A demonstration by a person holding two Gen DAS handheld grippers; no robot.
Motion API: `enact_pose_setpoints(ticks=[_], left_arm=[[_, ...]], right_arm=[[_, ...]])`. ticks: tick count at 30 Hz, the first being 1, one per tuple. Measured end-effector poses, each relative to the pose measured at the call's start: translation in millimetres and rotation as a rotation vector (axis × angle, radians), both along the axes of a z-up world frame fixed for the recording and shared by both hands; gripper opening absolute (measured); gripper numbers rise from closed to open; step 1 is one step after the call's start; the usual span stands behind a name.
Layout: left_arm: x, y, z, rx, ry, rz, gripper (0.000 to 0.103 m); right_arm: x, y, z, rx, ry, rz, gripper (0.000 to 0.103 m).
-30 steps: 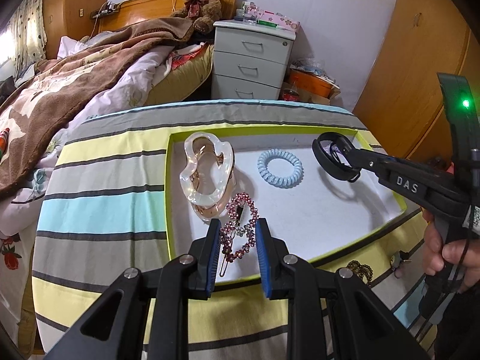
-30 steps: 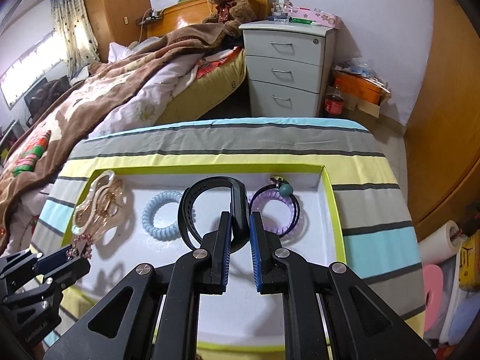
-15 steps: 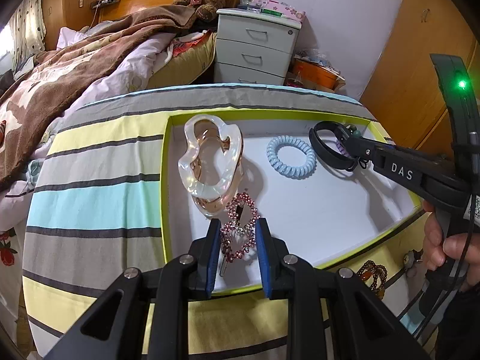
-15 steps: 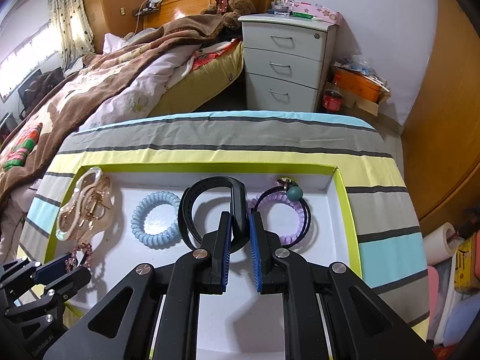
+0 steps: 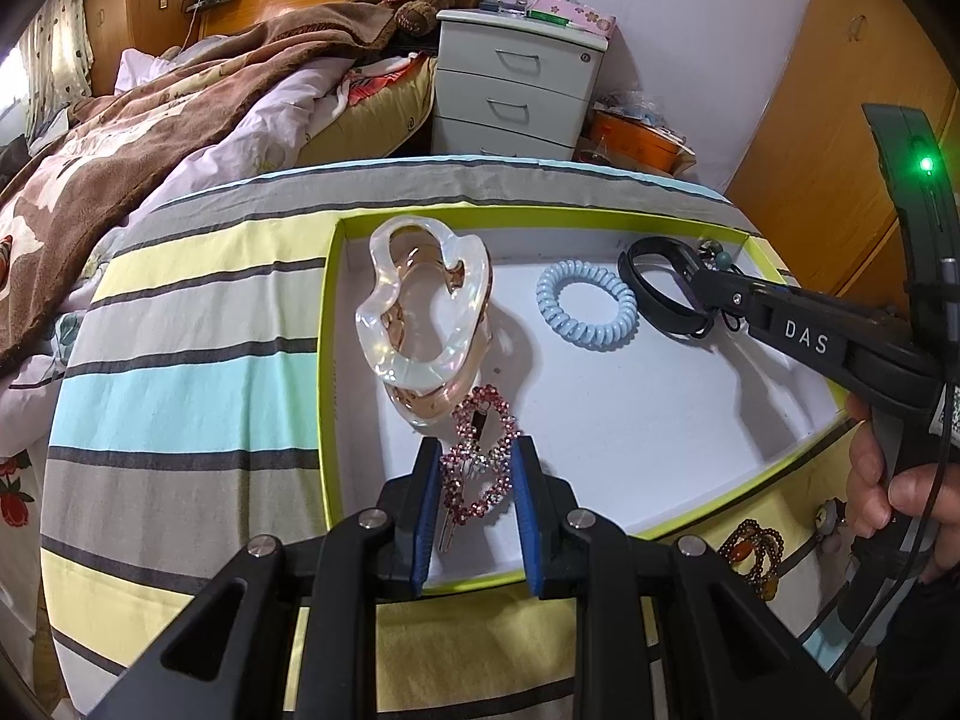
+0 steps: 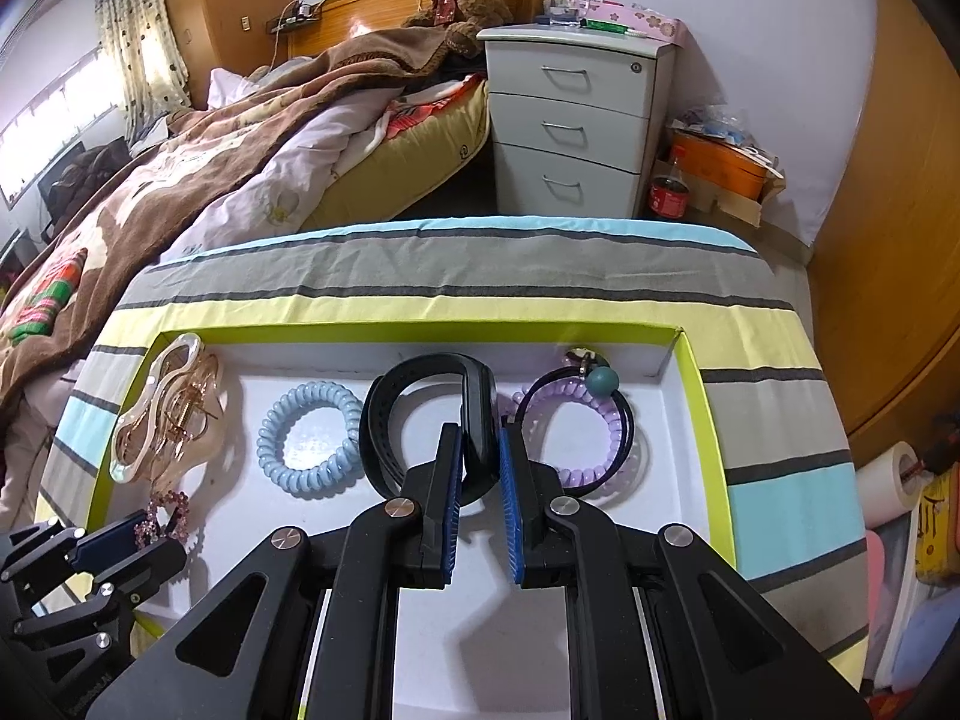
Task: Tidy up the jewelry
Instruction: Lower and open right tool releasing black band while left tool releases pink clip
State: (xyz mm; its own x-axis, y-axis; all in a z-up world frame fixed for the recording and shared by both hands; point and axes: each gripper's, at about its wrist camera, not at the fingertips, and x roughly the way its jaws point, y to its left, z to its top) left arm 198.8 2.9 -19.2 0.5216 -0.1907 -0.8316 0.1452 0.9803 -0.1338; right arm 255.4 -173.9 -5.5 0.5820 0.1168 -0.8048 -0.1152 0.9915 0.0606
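A white tray [image 5: 630,420] with a lime rim lies on the striped cloth. My left gripper [image 5: 474,462] is shut on a pink rhinestone hair clip [image 5: 480,456], over the tray's near left part. My right gripper [image 6: 480,450] is shut on a black wristband [image 6: 420,396], held between a blue coil hair tie [image 6: 309,438] and a purple coil tie [image 6: 594,438] with a teal bead. A clear and amber claw clip [image 5: 420,318] lies at the tray's left end. The right gripper [image 5: 696,282] also shows in the left wrist view.
A beaded bracelet [image 5: 753,549] and a small trinket [image 5: 831,519] lie on the cloth in front of the tray, by the right hand. A bed [image 6: 180,168] and a white drawer unit [image 6: 576,126] stand beyond the table.
The right gripper has carried the wristband lower and further into the tray, between the two coil ties. The left gripper with the pink clip has barely shifted.
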Motion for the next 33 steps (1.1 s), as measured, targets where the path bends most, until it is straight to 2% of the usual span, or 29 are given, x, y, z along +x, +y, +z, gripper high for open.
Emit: enact_pose_setpoints(ticks=[15, 33], left_arm=[[0.2, 0.0, -0.9, 0.006, 0.005, -0.003, 0.027], [-8.2, -2.2, 7.0, 0.004, -0.012, 0.009, 0.045]], right_arm=[[0.1, -1.7, 0.0, 0.008, -0.009, -0.007, 0.013], [-16.6, -6.3, 14.4, 0.039, -0.038, -0.017, 0.014]])
